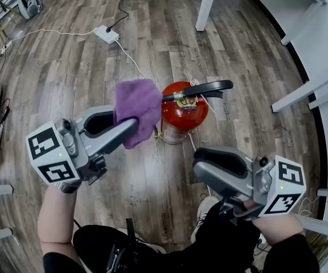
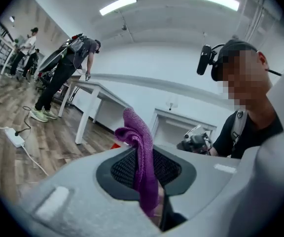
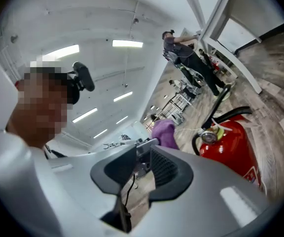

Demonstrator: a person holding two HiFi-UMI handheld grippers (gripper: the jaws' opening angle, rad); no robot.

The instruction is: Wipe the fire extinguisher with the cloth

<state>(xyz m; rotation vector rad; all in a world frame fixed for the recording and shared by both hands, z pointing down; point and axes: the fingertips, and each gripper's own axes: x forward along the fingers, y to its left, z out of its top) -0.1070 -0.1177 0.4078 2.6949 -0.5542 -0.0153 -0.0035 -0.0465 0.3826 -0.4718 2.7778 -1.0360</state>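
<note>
While left fingers (image 1: 117,133) pinch cloth (image 1: 136,103), extinguisher (image 1: 182,116) (adjacent) stands.

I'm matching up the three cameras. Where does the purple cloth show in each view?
Head view: purple cloth at centre, just left of the fire extinguisher.
Left gripper view: cloth at lower centre, standing upright.
Right gripper view: cloth small, near centre.
Shared landmark: fire extinguisher, right of cloth in head and right gripper views.

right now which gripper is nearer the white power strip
Left. The left gripper, shut on the purple cloth, hangs below the power strip in the head view; the right gripper is lower still, past the fire extinguisher.
</note>
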